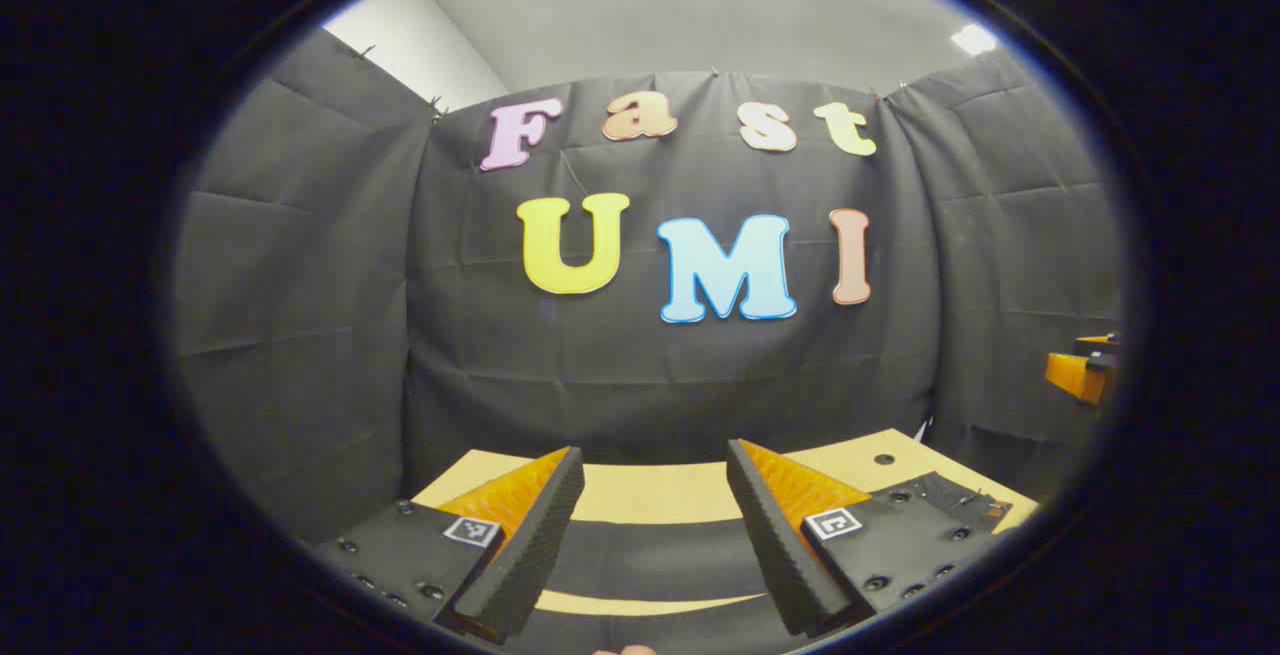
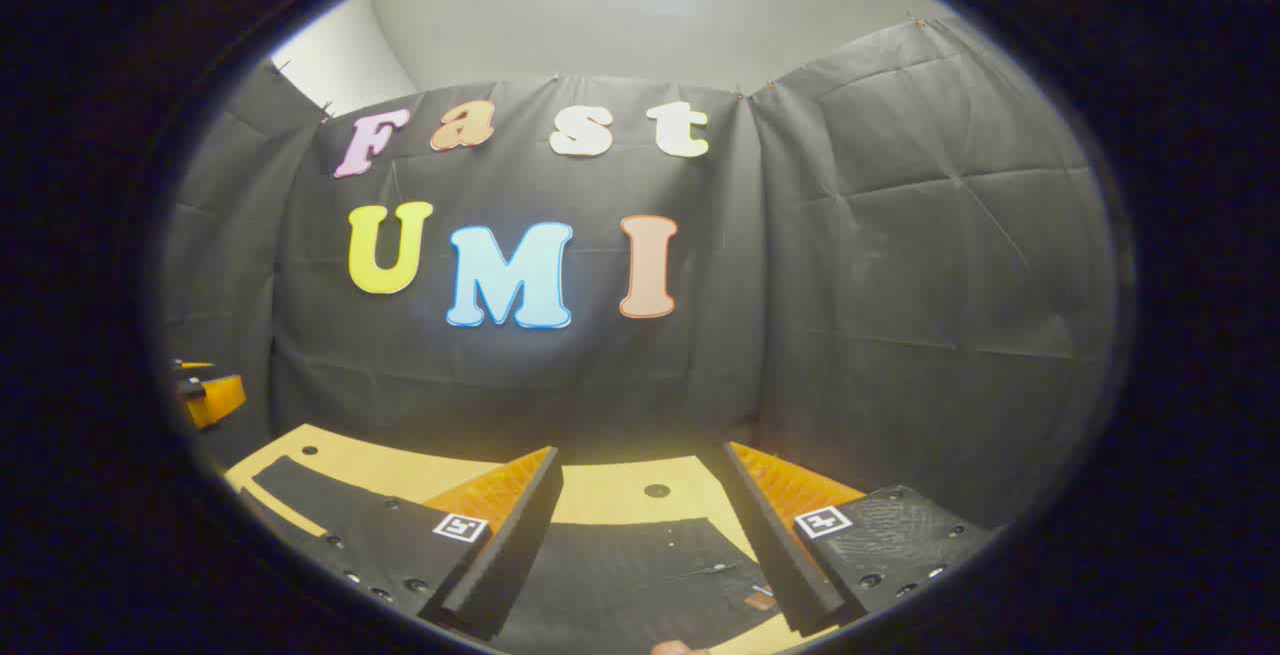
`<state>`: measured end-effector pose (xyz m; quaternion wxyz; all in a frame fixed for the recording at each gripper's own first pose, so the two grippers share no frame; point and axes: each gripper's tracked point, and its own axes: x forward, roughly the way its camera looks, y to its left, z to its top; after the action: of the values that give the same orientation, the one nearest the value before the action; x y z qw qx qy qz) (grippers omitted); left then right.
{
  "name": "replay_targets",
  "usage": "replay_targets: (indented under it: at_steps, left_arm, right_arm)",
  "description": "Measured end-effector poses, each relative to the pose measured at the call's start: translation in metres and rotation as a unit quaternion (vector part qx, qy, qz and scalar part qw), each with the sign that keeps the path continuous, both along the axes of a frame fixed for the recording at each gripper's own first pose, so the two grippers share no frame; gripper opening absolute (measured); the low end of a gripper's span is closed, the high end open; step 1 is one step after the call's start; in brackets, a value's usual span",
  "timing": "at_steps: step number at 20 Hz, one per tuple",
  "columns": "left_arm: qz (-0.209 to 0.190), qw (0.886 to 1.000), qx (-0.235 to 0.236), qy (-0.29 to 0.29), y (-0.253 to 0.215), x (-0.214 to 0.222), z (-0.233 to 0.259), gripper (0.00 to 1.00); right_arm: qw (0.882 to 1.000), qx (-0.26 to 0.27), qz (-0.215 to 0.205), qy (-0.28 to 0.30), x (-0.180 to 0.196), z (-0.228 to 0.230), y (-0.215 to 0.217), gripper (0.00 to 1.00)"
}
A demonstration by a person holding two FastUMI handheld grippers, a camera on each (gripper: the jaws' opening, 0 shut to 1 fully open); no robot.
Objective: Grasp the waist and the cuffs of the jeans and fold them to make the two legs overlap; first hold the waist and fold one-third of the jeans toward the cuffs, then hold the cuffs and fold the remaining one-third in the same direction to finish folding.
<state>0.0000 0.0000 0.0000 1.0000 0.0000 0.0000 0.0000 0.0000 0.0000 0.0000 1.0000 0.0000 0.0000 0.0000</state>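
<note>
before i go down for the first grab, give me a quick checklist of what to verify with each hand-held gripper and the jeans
1. Left hand-held gripper open: ok, fingers spread with nothing between them.
2. Right hand-held gripper open: ok, fingers apart, nothing held.
3. Jeans lying on the table: ok, dark fabric spreads flat on the yellow top below both grippers.
4. Waist within reach of the right gripper: ok as far as I can judge; a small leather-like patch and rivets show near its right finger.
5. Cuffs located: cannot tell, the fabric ahead of the left gripper shows no hem.
6. Legs already overlapped: cannot tell from these views.
</note>
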Motion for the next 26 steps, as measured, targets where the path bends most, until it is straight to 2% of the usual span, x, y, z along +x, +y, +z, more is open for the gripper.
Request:
replay_targets:
  at_steps: [8, 13, 20, 22, 24, 26]
  left_arm:
    - [0.029, 1.0, -0.002, 0.012, 0.037, -0.012, -0.011, 0.95]
    - [0.028, 0.999, 0.004, 0.025, 0.03, -0.016, -0.026, 0.95]
    - [0.034, 0.999, 0.001, 0.026, 0.021, -0.001, -0.031, 0.95]
    - [0.047, 0.998, -0.016, 0.04, 0.027, 0.004, -0.042, 0.95]
    - [0.057, 0.995, -0.046, 0.068, 0.035, 0.011, -0.061, 0.95]
    - [0.069, 0.987, -0.082, 0.116, 0.052, 0.017, -0.093, 0.95]
  right_arm:
    - [1.0, 0.017, -0.002, 0.014, 0.002, -0.006, -0.01, 0.96]
    - [1.0, 0.009, 0.006, 0.023, -0.001, -0.013, -0.007, 0.95]
    - [1.0, 0.008, -0.004, 0.03, 0.004, -0.016, -0.019, 0.96]
    - [0.998, 0.03, -0.015, 0.049, 0.012, -0.026, -0.031, 0.95]
    - [0.994, 0.049, -0.055, 0.076, 0.02, -0.043, -0.062, 0.94]
    - [0.985, 0.082, -0.085, 0.126, 0.027, -0.074, -0.093, 0.95]
